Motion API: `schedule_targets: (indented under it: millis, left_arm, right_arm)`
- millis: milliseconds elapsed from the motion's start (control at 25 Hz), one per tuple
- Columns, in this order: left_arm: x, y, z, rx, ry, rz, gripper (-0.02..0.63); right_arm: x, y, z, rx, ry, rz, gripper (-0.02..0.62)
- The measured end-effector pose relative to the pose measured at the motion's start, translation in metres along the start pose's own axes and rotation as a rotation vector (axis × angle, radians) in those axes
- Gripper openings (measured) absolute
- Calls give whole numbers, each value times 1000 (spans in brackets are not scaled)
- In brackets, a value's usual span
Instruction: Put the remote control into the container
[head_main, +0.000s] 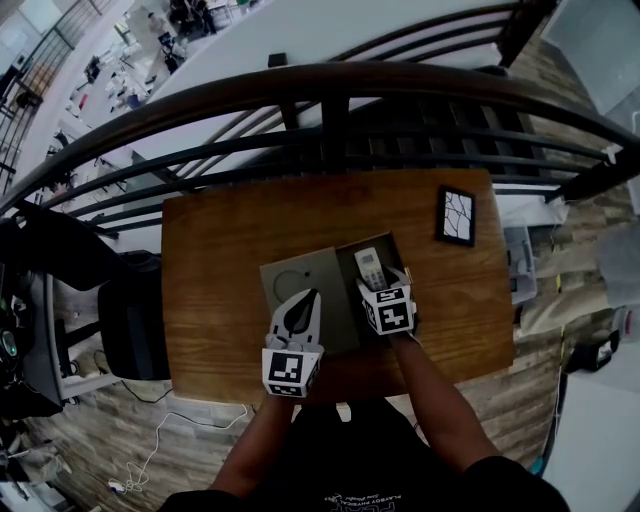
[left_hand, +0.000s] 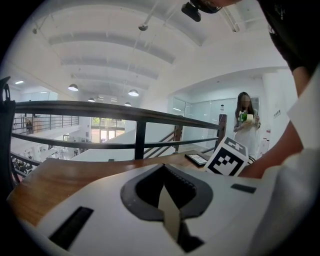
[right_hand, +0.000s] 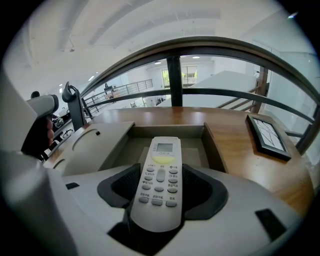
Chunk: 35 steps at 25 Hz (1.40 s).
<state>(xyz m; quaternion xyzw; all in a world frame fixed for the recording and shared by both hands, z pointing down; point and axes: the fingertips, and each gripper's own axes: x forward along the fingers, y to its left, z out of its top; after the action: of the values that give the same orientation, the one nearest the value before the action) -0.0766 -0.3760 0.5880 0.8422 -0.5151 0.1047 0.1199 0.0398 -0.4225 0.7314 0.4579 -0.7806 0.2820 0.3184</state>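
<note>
Right fingers (right_hand: 119, 189) clamp remote control (right_hand: 160, 180) over container (right_hand: 167, 131); left fingers (left_hand: 144, 190) pinch lid (head_main: 287, 278).

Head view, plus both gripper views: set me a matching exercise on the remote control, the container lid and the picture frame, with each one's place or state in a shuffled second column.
Things:
1. remote control
2. lid
3. picture frame

Places or states:
A. lies flat near the far right corner of the table
B. held between the jaws of the right gripper, over the open container
C. pinched at its edge by the left gripper, folded open to the left

Pairs: 1-B, 2-C, 3-A
</note>
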Motion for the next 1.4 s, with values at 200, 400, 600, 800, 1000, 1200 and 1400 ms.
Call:
schedule_targets:
  millis: [200, 400, 600, 800, 1000, 1200, 1400]
  left_arm:
    - [-2, -4, 6, 10, -7, -9, 8]
    - [-8, -5, 13, 21, -15, -9, 8]
    - [-13, -6, 30, 37, -43, -11, 8]
    - [-22, -5, 59, 62, -81, 19, 8]
    - [-33, -9, 91, 81, -138, 35, 8]
    - [-43, -18, 115, 99, -190, 34, 8]
    - [-52, -34, 133, 97, -233, 17, 8]
  right_arm:
    - [-8, 9, 15, 17, -71, 22, 270]
    - [-34, 23, 50, -10, -177, 42, 273]
    - [-72, 33, 86, -74, -276, 31, 273]
    - [-119, 44, 116, -117, -407, 34, 272]
    - [-162, 55, 133, -178, -521, 20, 270]
    - [-202, 59, 150, -209, -632, -23, 224]
    - [-238, 55, 155, -212, -720, -86, 109]
